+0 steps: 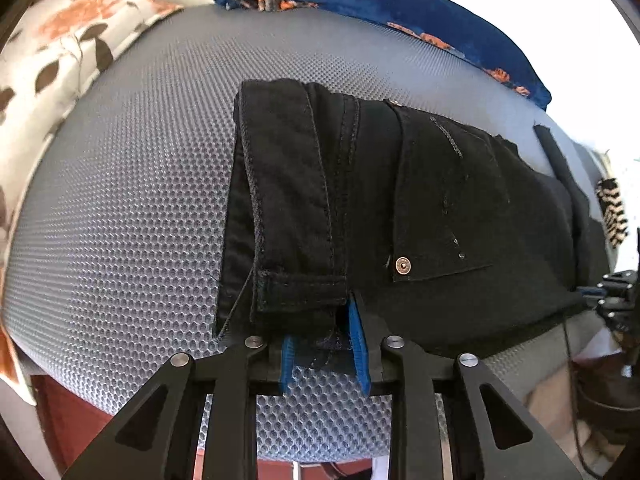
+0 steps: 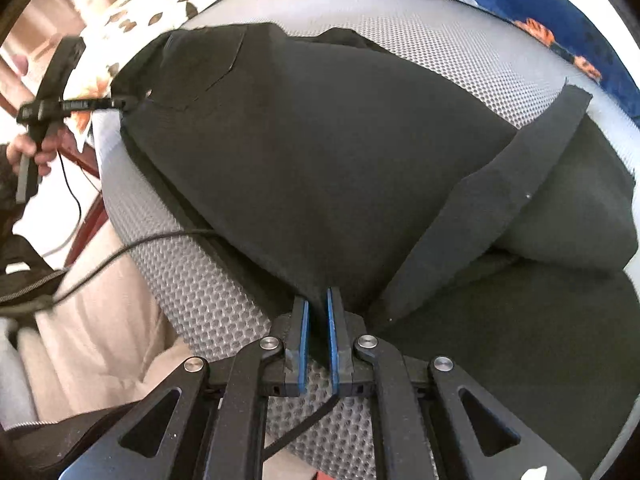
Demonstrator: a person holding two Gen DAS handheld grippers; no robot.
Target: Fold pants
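Note:
Black pants [image 1: 400, 200] lie partly folded on a grey mesh mattress [image 1: 140, 200], waistband and a riveted back pocket facing up. My left gripper [image 1: 320, 332] is at the near waistband corner, its blue pads closed on the thick band. In the right wrist view the pants [image 2: 320, 160] spread out, one leg folded across at the right. My right gripper [image 2: 317, 296] is shut on the near edge of the fabric, with only a thin gap between its pads. The left gripper [image 2: 120, 102] shows at far left, held by a hand [image 2: 28, 148] and gripping the pants' corner. The right gripper [image 1: 614, 292] peeks in at the left view's right edge.
A floral pillow [image 1: 60, 60] lies at the mattress's left end. A blue blanket with orange print [image 1: 400, 4] runs along the far side. A black cable [image 2: 140, 246] crosses the near mattress edge, with beige bedding [image 2: 100, 320] below it. A striped object [image 1: 612, 208] sits at right.

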